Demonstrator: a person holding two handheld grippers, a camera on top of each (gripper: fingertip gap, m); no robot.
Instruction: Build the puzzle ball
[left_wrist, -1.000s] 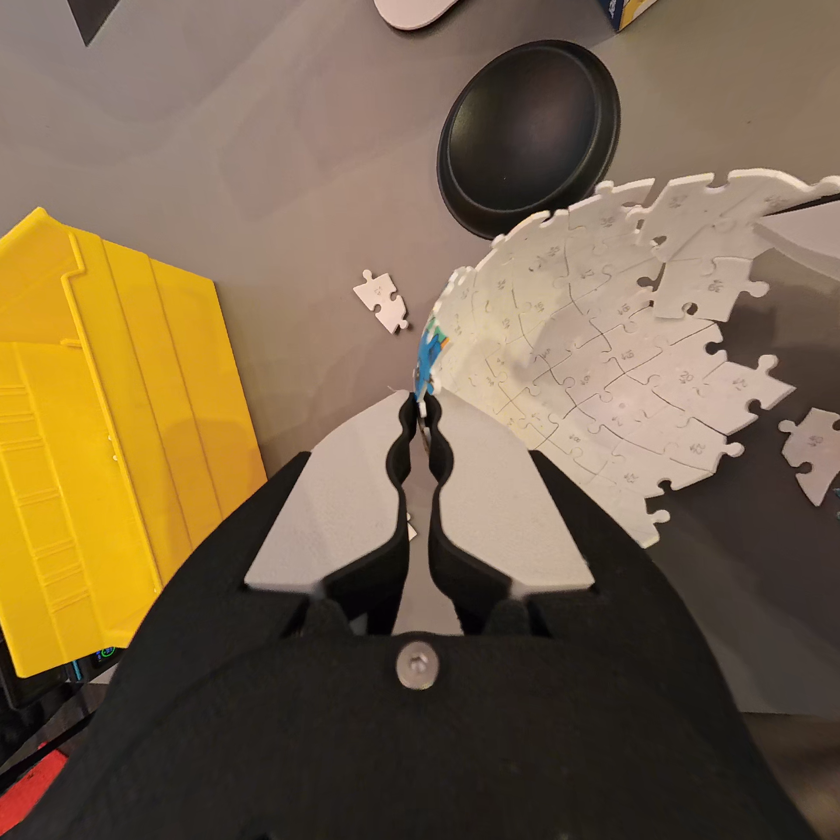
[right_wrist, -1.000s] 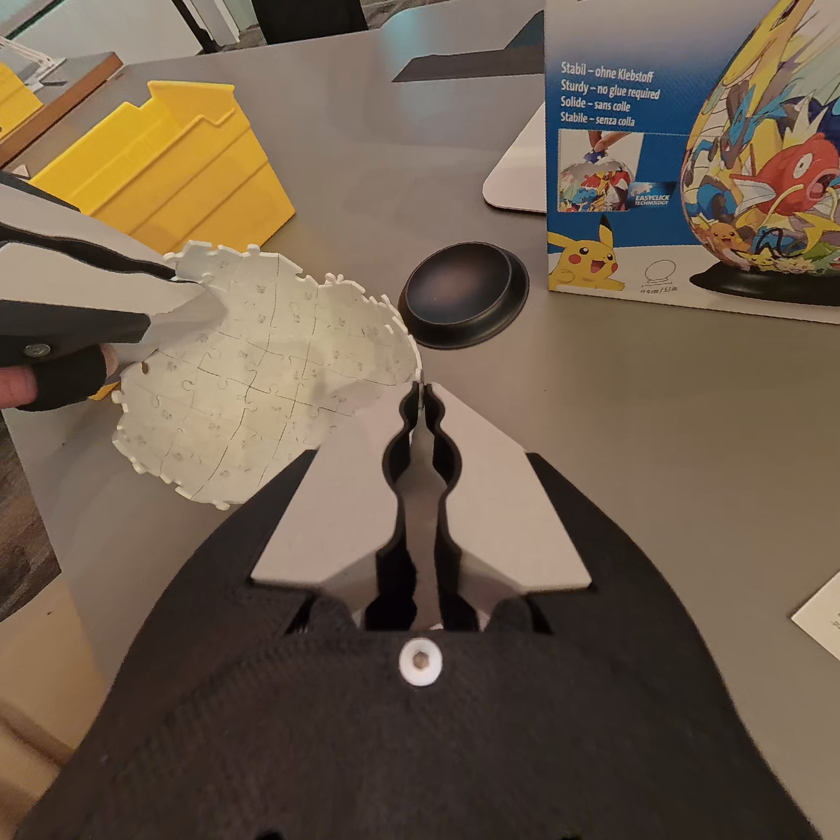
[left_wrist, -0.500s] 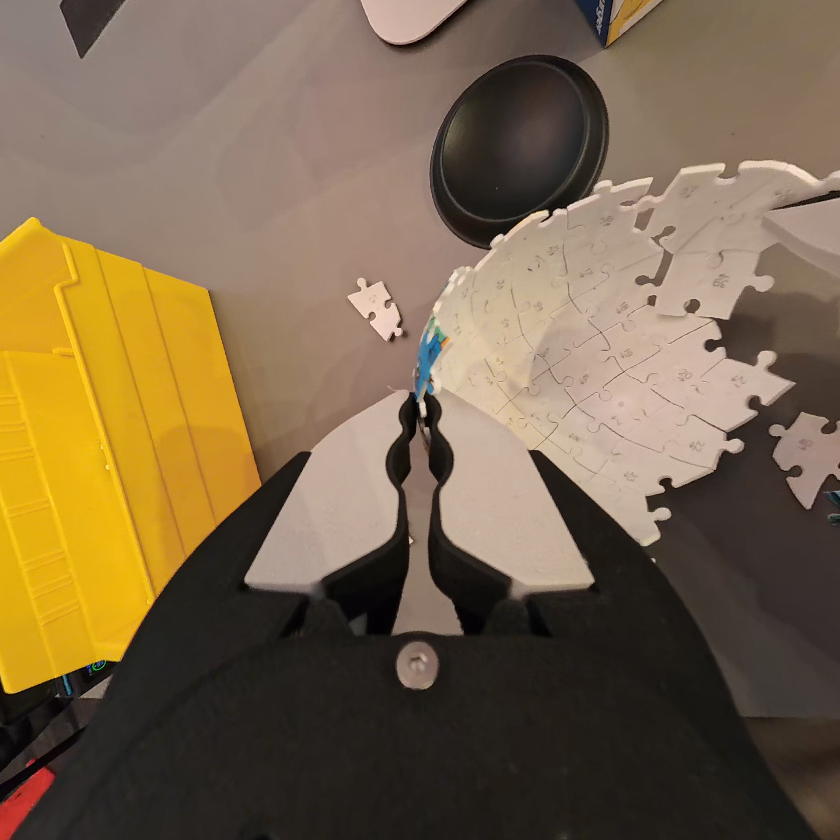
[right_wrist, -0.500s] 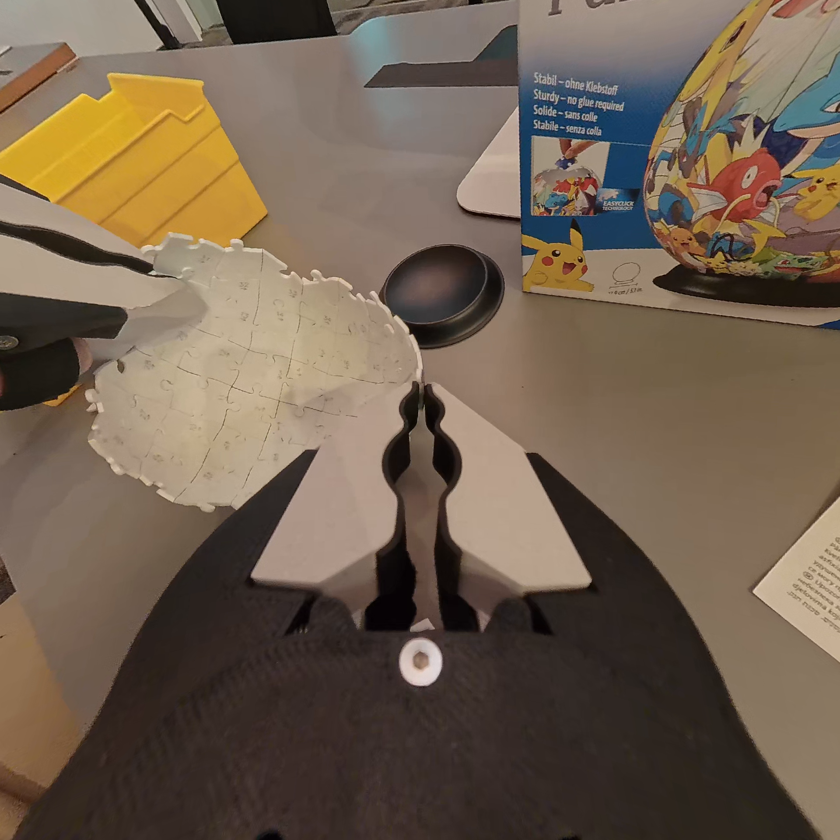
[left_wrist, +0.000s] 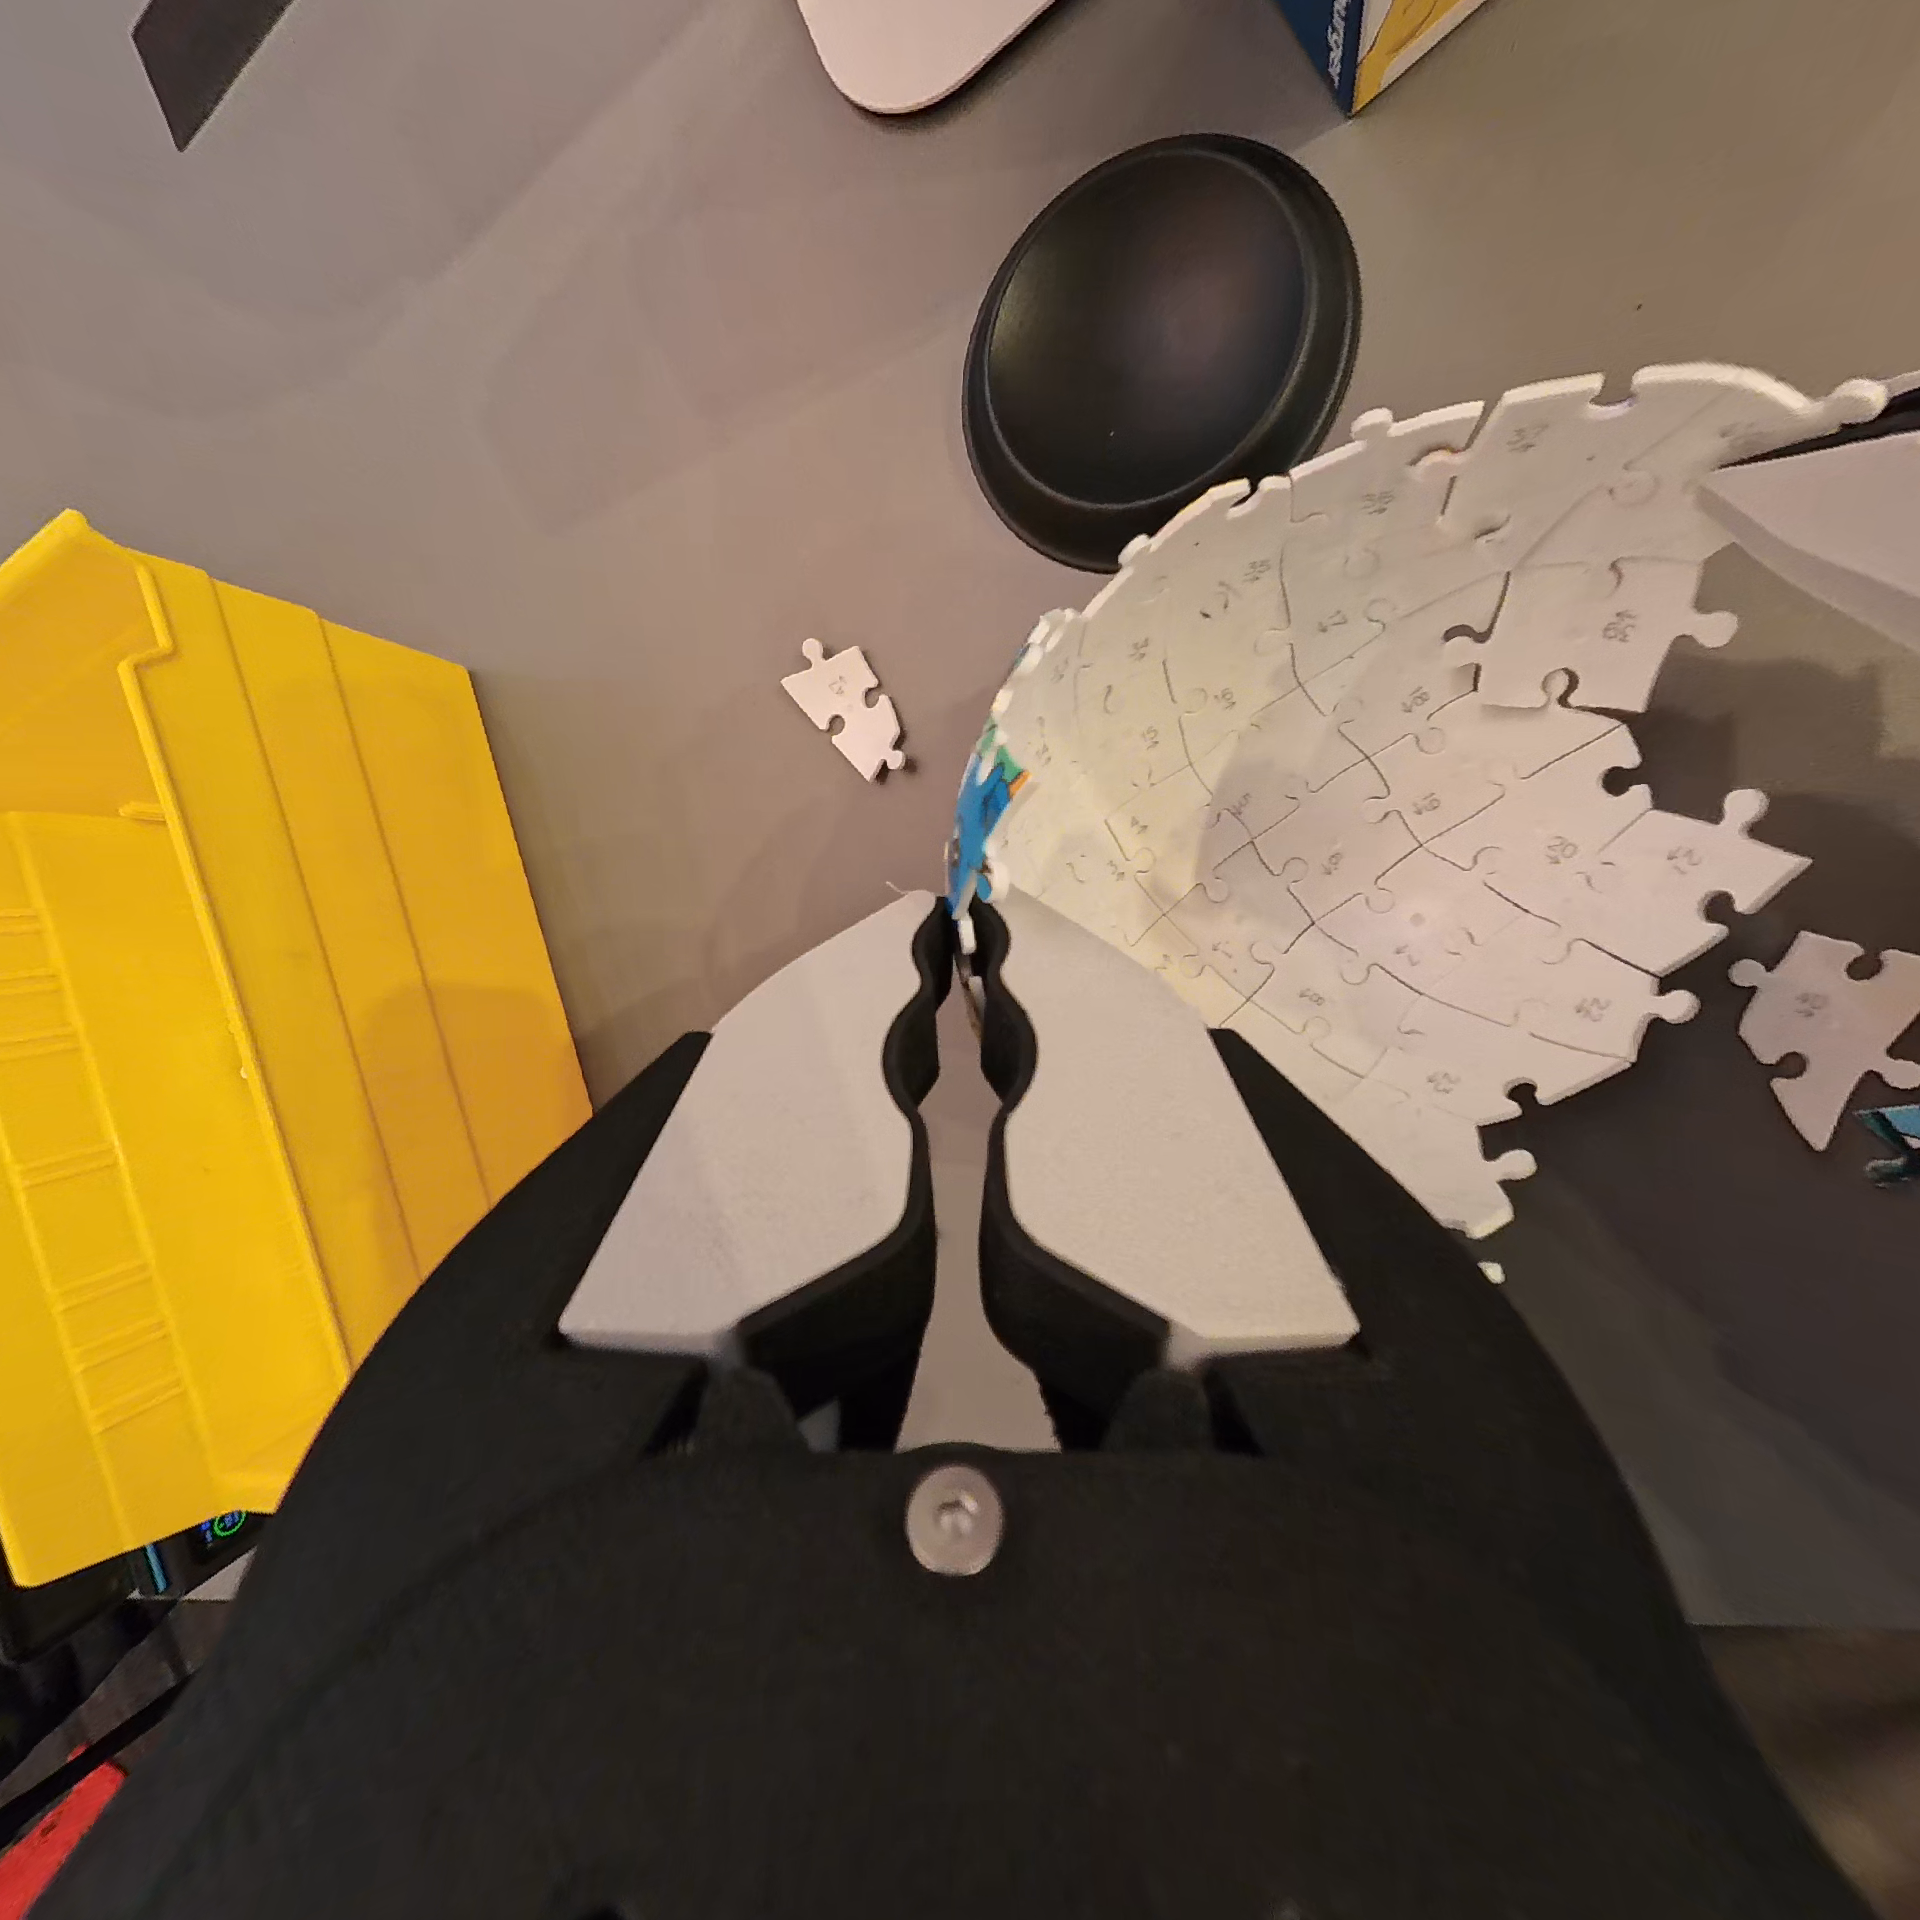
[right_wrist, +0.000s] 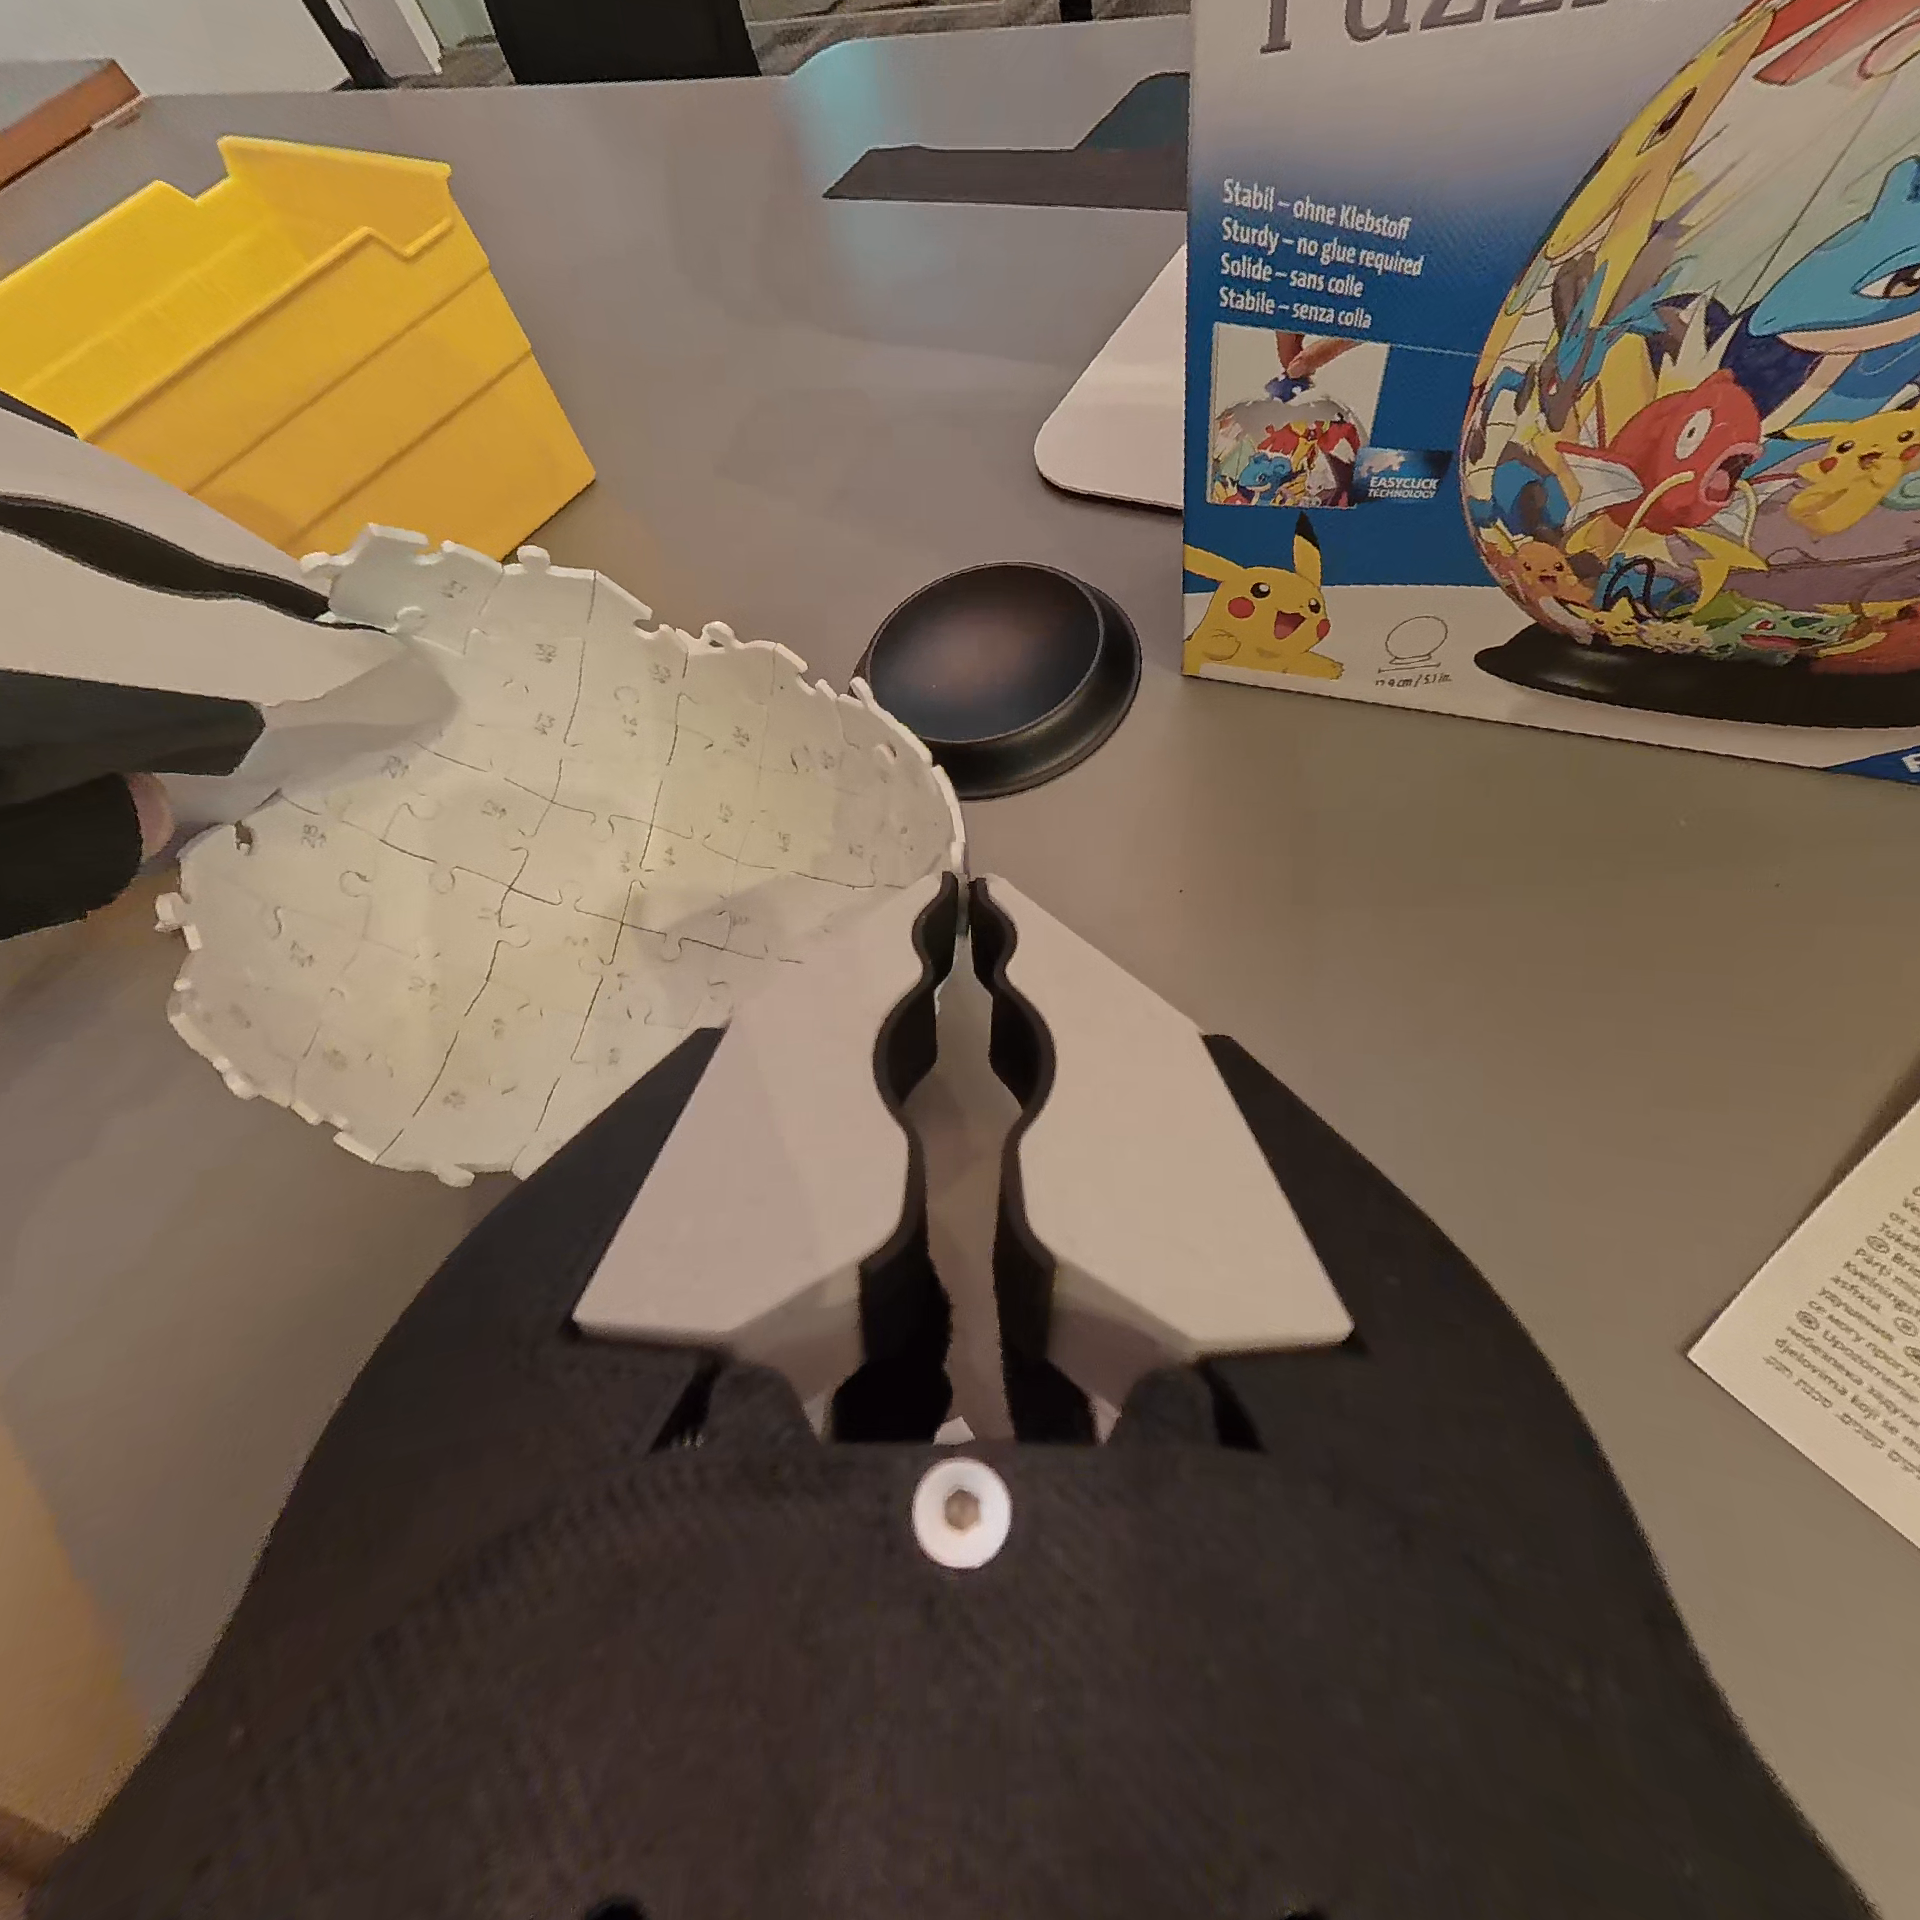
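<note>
The half-built puzzle shell (left_wrist: 1382, 831) hangs above the grey table (left_wrist: 520, 416), white inside facing up. The left gripper (left_wrist: 961, 920) and the right gripper (right_wrist: 961, 894) are each clamped on opposite rims, likely to keep the bowl steady. Loose pieces (left_wrist: 847, 707) and the black stand (left_wrist: 1164, 343) lie nearby, within reach.

Black stand (right_wrist: 995, 665) behind shell (right_wrist: 561, 862), bare table (right_wrist: 1351, 914) rightward
</note>
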